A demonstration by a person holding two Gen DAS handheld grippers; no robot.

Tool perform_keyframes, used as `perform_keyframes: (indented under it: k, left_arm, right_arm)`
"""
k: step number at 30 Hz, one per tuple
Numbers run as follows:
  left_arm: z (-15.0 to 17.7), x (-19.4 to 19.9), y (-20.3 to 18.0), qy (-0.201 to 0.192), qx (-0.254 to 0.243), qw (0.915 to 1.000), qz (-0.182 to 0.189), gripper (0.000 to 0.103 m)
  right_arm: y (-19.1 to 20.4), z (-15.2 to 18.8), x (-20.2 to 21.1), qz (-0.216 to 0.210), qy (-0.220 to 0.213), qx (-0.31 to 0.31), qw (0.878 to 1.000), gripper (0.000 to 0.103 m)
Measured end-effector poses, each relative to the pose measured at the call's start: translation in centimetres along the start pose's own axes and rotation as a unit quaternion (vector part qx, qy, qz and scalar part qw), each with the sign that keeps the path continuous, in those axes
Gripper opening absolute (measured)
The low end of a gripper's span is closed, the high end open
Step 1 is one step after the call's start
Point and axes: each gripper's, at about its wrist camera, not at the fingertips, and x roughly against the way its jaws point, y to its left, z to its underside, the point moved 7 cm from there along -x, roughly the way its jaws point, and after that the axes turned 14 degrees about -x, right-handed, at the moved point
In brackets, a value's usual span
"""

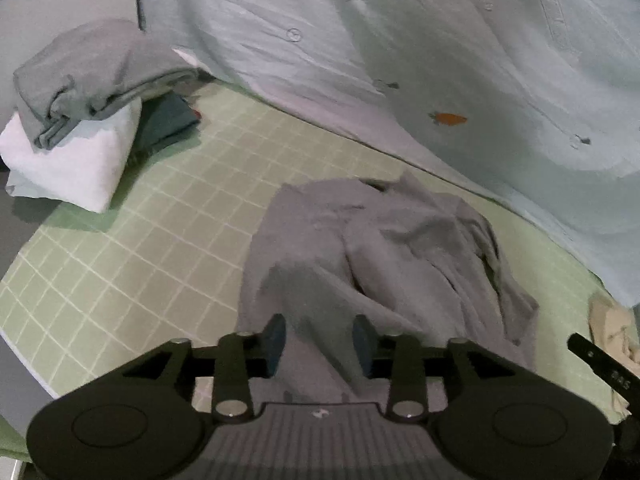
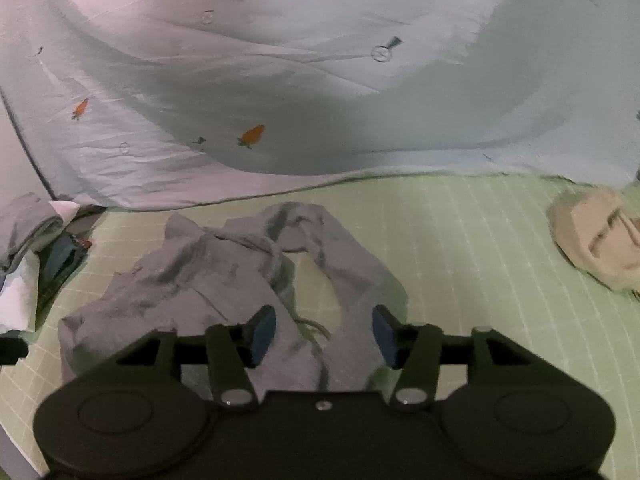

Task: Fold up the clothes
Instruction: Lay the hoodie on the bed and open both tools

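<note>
L gripper: jaws part open, nothing clamped; grey cloth lies under and between the pads, pads not pressing on it.
R gripper: jaws a bit wider than L, also holding nothing; cloth runs beneath the gap.
Grey garment: task item, crumpled heap right ahead of and below both jaws, on the green grid mat. A cord or drawstring shows near the R jaws; a bare gap of mat splits two of its limbs, so prob. trousers or a hoodie, can't tell which.
Why there: looks dumped mid-mat so both grippers can reach edges and spread it flat; fold not yet begun, judging by the bunching.
Folded stack: far left of the L jaws, grey piece on top of a white one, darker item just beside. Prob. the done pile, kept clear of the work area.
Beige cloth: well to the right of the R jaws, bunched, likely waiting its turn.
Carrot-print sheet: beyond the jaws, edge overlapping the mat's far side.
Containers: none seen; no basket or bin.
</note>
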Motion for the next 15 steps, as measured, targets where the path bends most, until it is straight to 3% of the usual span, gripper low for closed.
perform_keyframes:
  k: [3,5,9,15]
  left_arm:
    - [-0.7,-1.6,1.3,0.012,0.015,0.9998,-0.005,0.049]
    - [-1.3,-2.9,2.1,0.018,0.018,0.9997,-0.006,0.056]
    - [-2.0,-6.4,3.2,0.045,0.02,0.9987,0.012,0.069]
    - [-1.3,-12.7,4.2,0.122,0.029,0.9917,0.028,0.07]
  right_arm:
    - [0.6,0.0,-1.1,-0.005,0.004,0.0,1.0,0.065]
    - [0.9,0.1,-2.1,-0.009,0.009,0.002,1.0,0.077]
    - [1.7,0.4,-5.0,-0.021,0.03,0.01,0.999,0.088]
    - [-1.5,2.8,-9.9,0.087,0.092,-0.033,0.991,0.088]
